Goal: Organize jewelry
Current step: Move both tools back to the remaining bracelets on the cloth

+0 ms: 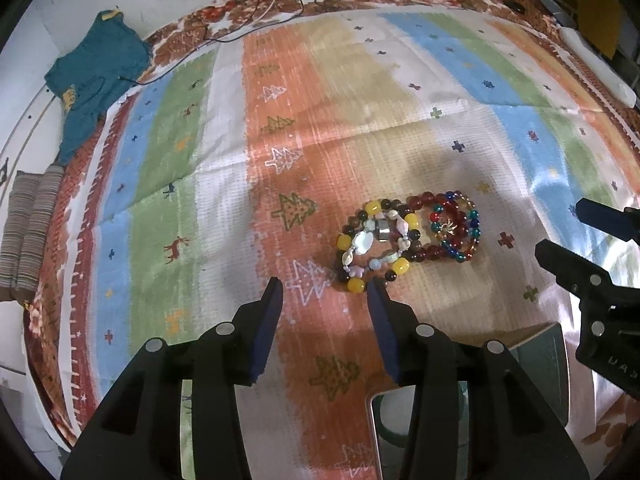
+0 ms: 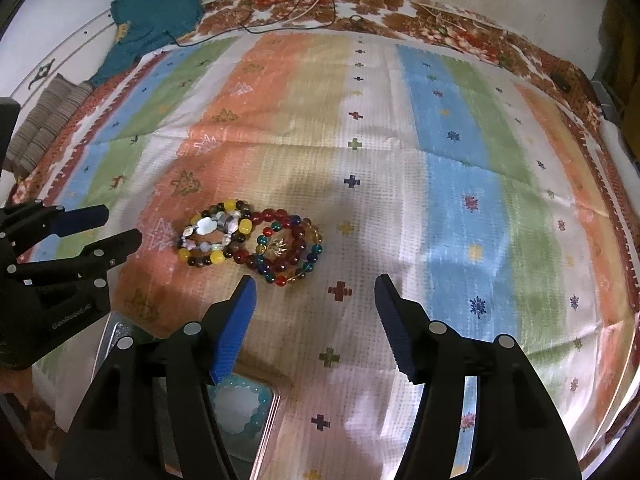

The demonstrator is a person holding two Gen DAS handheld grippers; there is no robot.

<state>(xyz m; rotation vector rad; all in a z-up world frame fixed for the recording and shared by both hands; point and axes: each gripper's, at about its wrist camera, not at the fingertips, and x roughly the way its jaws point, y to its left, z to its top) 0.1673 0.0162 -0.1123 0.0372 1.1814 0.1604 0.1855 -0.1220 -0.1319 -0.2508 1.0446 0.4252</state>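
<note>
A heap of beaded bracelets [image 1: 404,238] lies on the striped cloth; it also shows in the right wrist view [image 2: 248,242]. It holds a yellow and brown bead bracelet [image 1: 352,284], a shell bracelet [image 1: 362,245] and a red and blue bead bracelet [image 1: 460,232]. My left gripper [image 1: 325,290] is open and empty, just short of the heap's near left edge. My right gripper [image 2: 314,284] is open and empty, just short of the heap's near right side. A metal-rimmed jewelry box [image 2: 236,408] with a teal lining lies under my grippers, partly hidden.
The striped cloth [image 1: 280,128] covers a mat with a brown floral border [image 2: 400,4]. A teal garment [image 1: 92,76] and black cables [image 1: 256,4] lie at the far left. A folded grey striped cloth [image 1: 28,228] sits at the left edge.
</note>
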